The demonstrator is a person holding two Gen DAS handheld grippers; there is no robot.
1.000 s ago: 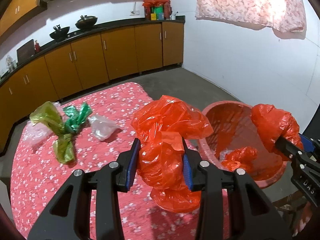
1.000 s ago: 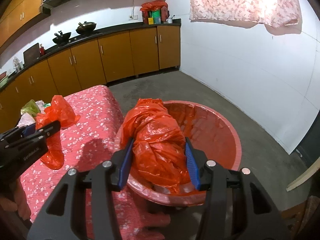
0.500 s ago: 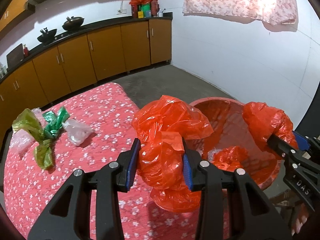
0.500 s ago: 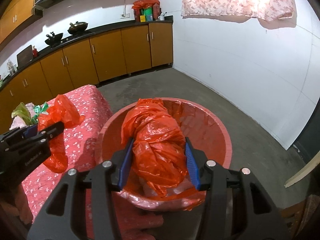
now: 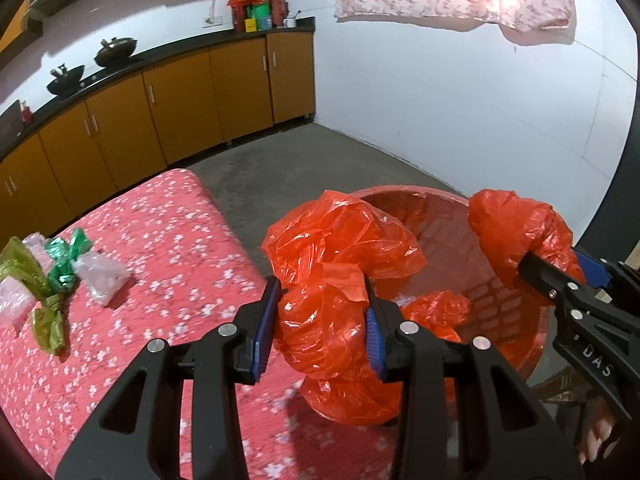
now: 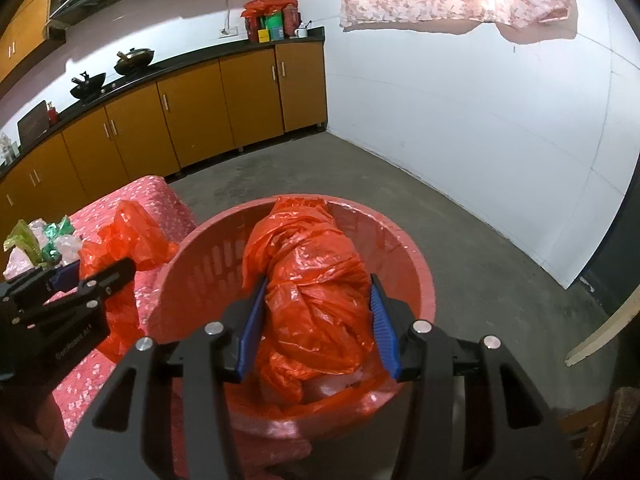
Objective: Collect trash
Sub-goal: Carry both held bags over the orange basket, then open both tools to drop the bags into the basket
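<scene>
We tilt both grippers downward: right gripper (image 6: pixel 317 322) clamps a crumpled orange plastic bag (image 6: pixel 316 280) over the round red plastic basket (image 6: pixel 416 276); left gripper (image 5: pixel 320 326) (at basket edge) clamps another orange bag (image 5: pixel 332 280).

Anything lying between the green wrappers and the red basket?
Only bare flowered cloth between the green wrappers and the red basket, apart from the left gripper's bag; left wrist view.

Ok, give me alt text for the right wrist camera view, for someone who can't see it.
The right tool grips a crumpled orange plastic bag over a round red basket standing on a grey floor. At left, the left tool holds another orange bag above a red flowered tablecloth; brown cabinets line the back wall.
</scene>
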